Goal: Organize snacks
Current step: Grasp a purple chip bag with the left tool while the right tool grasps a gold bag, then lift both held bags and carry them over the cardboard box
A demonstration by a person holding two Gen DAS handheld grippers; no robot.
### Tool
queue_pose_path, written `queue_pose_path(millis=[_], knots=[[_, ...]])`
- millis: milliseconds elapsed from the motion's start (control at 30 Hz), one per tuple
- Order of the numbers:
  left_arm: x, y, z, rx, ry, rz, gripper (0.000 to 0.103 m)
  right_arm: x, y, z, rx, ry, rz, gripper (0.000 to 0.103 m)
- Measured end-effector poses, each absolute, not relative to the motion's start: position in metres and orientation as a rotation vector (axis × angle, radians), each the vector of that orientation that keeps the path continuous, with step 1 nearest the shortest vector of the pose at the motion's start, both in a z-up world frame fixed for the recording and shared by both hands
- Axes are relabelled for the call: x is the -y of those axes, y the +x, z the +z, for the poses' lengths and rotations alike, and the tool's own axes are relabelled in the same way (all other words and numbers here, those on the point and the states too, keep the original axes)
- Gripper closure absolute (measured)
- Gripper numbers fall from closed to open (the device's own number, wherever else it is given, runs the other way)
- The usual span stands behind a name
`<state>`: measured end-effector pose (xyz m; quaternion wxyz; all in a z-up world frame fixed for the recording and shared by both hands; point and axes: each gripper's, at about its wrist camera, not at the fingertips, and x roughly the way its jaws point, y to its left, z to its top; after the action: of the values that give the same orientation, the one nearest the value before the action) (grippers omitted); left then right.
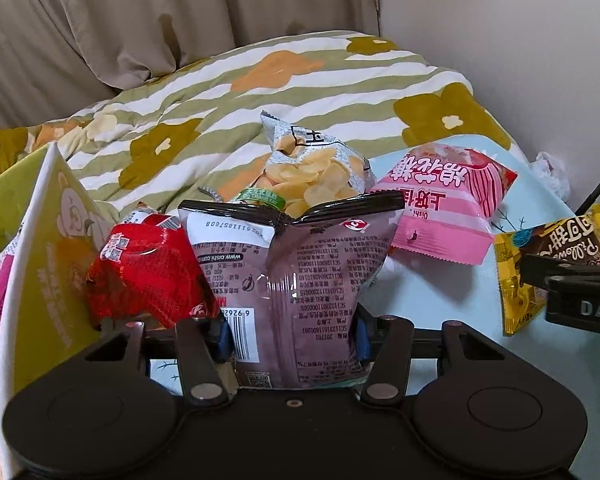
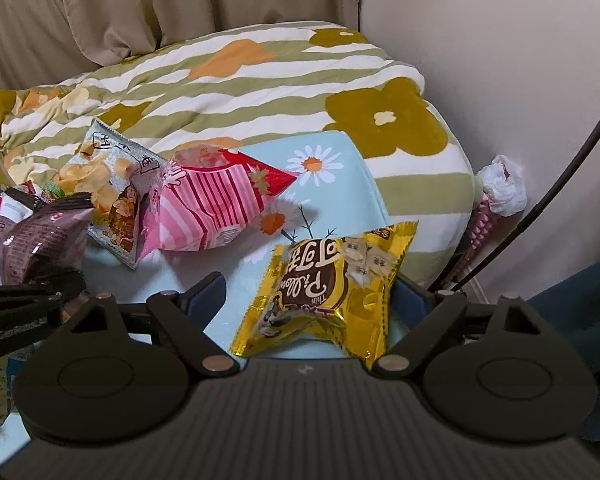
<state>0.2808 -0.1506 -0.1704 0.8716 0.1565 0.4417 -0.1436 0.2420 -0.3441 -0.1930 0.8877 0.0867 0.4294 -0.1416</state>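
Left tool [image 1: 294, 336] of mine is clamped on the mauve snack bag [image 1: 296, 280], its 2 blue pads pressing the lower sides so the bag stands upright with its black sealed top edge away from me and its printed back toward the camera. I judge I grip it low to keep the puffy body free and the seal out of the pinch. Just beside it on my left leans a red packet [image 1: 148, 268], and further left stands a green carton [image 1: 40, 264], likely where sorted snacks go.

My right tool [image 2: 308, 300] stands apart, 1 finger on each side of the gold pillow-snack bag [image 2: 332, 292], which lies flat on the pale blue daisy cloth [image 2: 332, 152]. The pads look not yet pressed on it, so I judge this a straddle before the grab; crinkly foil could slip if I close off-centre.

Beyond both lie a pink striped bag [image 2: 212, 208] and a silver chip bag [image 2: 104, 184], touching each other, still to be sorted. Behind them the flowered quilt [image 1: 260, 92] is bunched against the curtain [image 1: 140, 12].
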Motion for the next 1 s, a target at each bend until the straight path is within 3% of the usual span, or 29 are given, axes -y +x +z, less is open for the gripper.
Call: queue_pose_path(millis=[167, 233, 300, 467, 1000], knots=[[0.149, 0.280, -0.168, -0.921, 0.310, -0.295, 0.045, 0.348, 0.252, -0.204, -0.918, 0.191, -0.286, 0.005], [0.149, 0.280, -0.167, -0.921, 0.305, -0.292, 0.045, 0.349, 0.255, -0.208, -0.930, 0.199, -0.285, 0.010], [0.149, 0.279, -0.166, -0.920, 0.300, -0.289, 0.045, 0.351, 0.256, -0.212, -0.945, 0.215, -0.266, 0.027], [0.149, 0.274, -0.163, -0.916, 0.286, -0.288, 0.045, 0.354, 0.251, -0.210, -0.944, 0.241, -0.245, 0.033], [0.158, 0.245, -0.103, -0.811, 0.207, -0.291, 0.045, 0.355, 0.218, -0.151, -0.860, 0.209, -0.159, 0.036]])
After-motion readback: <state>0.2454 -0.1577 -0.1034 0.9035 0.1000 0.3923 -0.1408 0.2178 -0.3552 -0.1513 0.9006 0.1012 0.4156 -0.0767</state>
